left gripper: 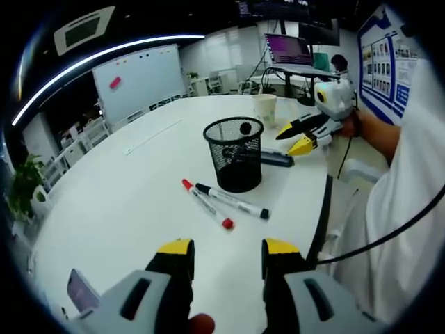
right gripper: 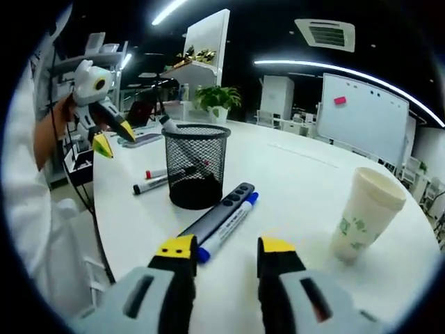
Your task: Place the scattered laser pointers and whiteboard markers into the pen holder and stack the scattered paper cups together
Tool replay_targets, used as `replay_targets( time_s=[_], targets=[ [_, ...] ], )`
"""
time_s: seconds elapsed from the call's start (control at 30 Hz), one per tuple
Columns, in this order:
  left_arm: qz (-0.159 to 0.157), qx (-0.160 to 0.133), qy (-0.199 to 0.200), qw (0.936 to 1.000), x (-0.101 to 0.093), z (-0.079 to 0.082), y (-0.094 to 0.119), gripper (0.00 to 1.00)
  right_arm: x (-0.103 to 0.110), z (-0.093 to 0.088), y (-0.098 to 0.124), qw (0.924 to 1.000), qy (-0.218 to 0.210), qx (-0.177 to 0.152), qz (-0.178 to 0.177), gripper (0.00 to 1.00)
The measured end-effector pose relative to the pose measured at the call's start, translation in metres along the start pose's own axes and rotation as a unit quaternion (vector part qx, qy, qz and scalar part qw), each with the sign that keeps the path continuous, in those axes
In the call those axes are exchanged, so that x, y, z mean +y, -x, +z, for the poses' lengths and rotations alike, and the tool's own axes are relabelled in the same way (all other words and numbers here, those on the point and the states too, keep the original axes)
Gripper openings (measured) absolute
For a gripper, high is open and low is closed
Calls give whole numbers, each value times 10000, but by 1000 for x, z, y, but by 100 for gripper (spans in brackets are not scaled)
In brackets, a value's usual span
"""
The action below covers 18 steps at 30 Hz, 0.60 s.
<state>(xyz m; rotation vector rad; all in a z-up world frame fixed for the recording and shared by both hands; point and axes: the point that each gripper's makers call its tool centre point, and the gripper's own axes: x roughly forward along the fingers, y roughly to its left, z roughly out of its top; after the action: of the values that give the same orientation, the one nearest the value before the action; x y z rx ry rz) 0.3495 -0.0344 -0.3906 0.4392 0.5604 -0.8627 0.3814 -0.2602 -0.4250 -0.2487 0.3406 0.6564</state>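
Step in hand: loading markers into the holder (right gripper: 195, 165). Both grippers' fingers open, empty. Next: right gripper (right gripper: 224, 252) closes on blue marker (right gripper: 228, 226) near counter edge.

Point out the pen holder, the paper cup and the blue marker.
pen holder (right gripper: 195, 167), right gripper view, mesh wall
paper cup (right gripper: 365, 216), right gripper view, side wall
blue marker (right gripper: 228, 224), right gripper view, white barrel

Your right tool (right gripper: 224, 252) rises at 6 o'clock, its jaws apart with nothing between them, over the white bench (right gripper: 306, 174). Just past its tips lie a blue marker (right gripper: 227, 227) and a dark laser pointer (right gripper: 219, 212), side by side. The mesh pen holder (right gripper: 195, 165) stands at 11 o'clock, the paper cups (right gripper: 364, 213) at 3, and your left tool (right gripper: 115, 136) at 10.
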Motion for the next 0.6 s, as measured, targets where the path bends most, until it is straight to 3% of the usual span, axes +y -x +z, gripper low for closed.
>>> replay_targets(
  time_s=[0.6],
  targets=[
    [-23, 41, -24, 10000, 0, 0, 0, 40, 4, -2, -3, 9998, -71, 18, 183, 29]
  ],
)
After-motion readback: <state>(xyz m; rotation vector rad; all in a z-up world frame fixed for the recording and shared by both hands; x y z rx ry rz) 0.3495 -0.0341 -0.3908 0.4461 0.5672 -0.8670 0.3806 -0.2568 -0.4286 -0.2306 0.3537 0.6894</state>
